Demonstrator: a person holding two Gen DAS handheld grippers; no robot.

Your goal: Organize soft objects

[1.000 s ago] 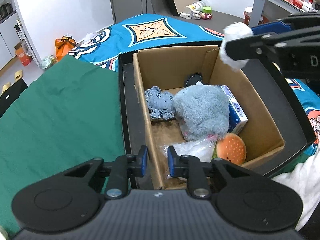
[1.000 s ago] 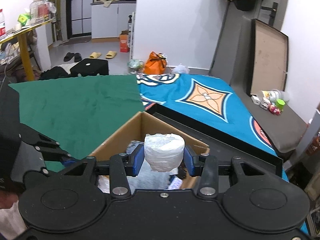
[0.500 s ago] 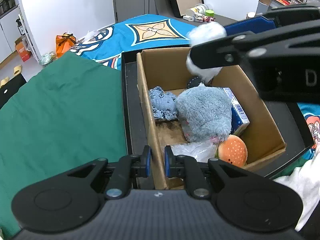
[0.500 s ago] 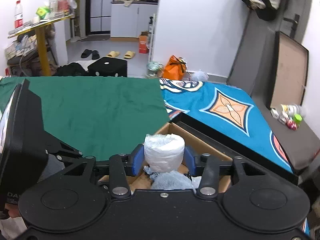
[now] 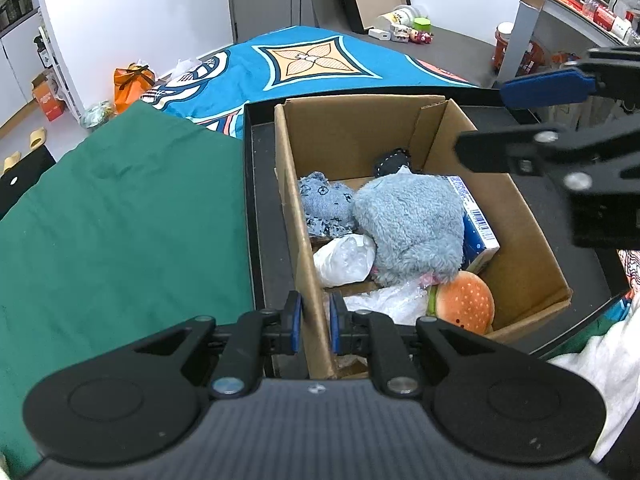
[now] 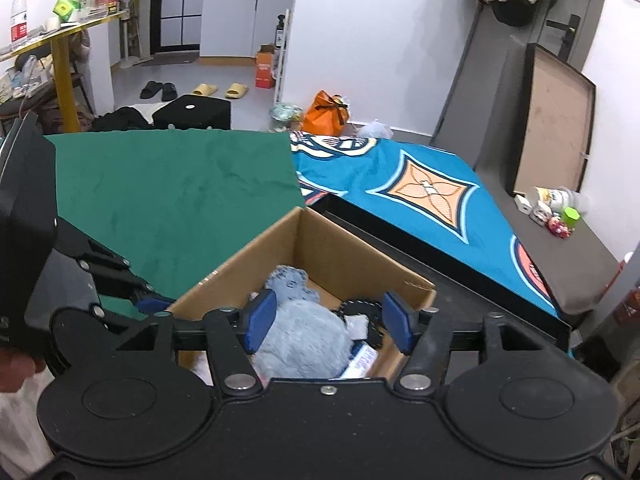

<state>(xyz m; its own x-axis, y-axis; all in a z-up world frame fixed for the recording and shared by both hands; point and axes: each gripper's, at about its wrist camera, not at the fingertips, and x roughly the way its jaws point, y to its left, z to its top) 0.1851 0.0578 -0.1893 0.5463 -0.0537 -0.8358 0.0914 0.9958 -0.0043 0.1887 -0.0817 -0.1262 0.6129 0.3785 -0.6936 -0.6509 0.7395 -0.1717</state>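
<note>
Cardboard box (image 5: 512,208) sits in a tray (image 5: 256,216), tray on the bed next to the plain cloth (image 5: 120,216), patterned cover (image 5: 312,60) behind it. In the box: fuzzy plush (image 5: 412,224) in the middle, small fabric toy (image 5: 324,204) at its left by the left wall, wrapped bundle (image 5: 344,256) in front of that toy, burger toy (image 5: 464,302) in the near right corner, carton (image 5: 476,224) right of the plush.
</note>
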